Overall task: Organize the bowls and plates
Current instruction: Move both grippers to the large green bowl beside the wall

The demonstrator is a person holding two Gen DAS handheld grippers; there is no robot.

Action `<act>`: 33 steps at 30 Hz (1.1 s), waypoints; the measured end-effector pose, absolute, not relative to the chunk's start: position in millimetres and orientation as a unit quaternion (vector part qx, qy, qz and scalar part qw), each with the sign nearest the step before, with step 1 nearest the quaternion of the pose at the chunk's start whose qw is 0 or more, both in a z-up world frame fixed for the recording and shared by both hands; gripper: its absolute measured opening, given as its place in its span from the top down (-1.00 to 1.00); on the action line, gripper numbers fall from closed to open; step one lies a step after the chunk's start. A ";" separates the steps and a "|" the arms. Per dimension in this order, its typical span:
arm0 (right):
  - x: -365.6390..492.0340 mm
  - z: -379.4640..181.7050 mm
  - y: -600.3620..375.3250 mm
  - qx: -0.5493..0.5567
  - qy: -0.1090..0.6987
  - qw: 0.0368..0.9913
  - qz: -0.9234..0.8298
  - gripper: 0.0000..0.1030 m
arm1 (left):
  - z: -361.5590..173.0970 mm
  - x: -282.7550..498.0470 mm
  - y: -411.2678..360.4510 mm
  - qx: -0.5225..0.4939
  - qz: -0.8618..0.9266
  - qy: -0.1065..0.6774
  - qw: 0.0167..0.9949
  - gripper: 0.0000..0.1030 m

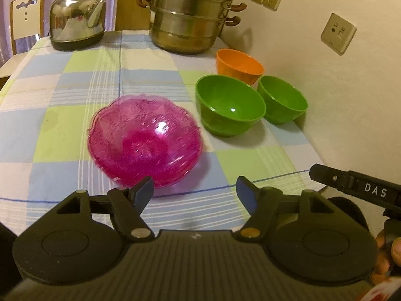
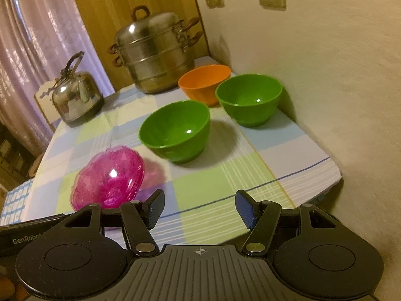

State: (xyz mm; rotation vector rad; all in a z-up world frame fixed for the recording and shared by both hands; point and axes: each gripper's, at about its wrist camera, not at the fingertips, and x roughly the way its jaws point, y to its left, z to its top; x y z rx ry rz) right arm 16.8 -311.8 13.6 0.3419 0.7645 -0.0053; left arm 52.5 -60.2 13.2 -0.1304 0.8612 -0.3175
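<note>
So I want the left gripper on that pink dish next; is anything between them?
Nothing visible is. The left gripper is open just short of the pink dish, with only bare tablecloth between. The green bowls sit off to the right.

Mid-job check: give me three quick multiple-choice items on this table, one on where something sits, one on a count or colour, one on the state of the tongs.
1. Where is the orange bowl?
A. Behind the two green bowls, near the steamer pot
B. Inside the pink dish
C. Beside the kettle

2. How many green bowls are on the tablecloth?
A. One
B. Two
C. Three

3. What state are the left tongs in?
A. Shut on the pink dish
B. Shut on nothing
C. Open, holding nothing

Answers:
1. A: the orange bowl sits past both green bowls, close to the steamer pot.
2. B: a larger green bowl and a smaller green bowl stand side by side.
3. C: the left tongs are spread wide, with the pink dish just ahead, ungripped.
</note>
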 end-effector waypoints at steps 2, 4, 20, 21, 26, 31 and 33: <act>16.2 16.7 -317.4 0.170 0.365 0.915 -0.010 -0.21 | 15.4 55.4 -64.1 -0.061 -0.160 0.413 0.895 -0.35; 15.7 19.9 -323.1 0.175 0.360 0.916 -0.019 -0.21 | 17.7 59.3 -70.0 -0.058 -0.167 0.410 0.895 -0.35; 30.6 46.1 -365.0 0.204 0.330 0.919 -0.064 -0.21 | 42.0 107.4 -114.2 -0.053 -0.222 0.388 0.893 -0.35; 32.4 47.9 -368.1 0.207 0.327 0.920 -0.066 -0.21 | 42.5 111.6 -117.2 -0.052 -0.225 0.388 0.892 -0.35; 48.9 49.1 -382.4 0.212 0.328 0.917 -0.075 -0.21 | 45.9 137.1 -133.7 -0.050 -0.246 0.388 0.887 -0.35; 69.1 45.0 -395.5 0.218 0.330 0.915 -0.082 -0.21 | 48.1 171.1 -152.6 -0.036 -0.257 0.390 0.884 -0.35; 78.0 41.8 -401.4 0.225 0.329 0.913 -0.088 -0.21 | 46.8 184.8 -160.2 -0.034 -0.260 0.394 0.881 -0.35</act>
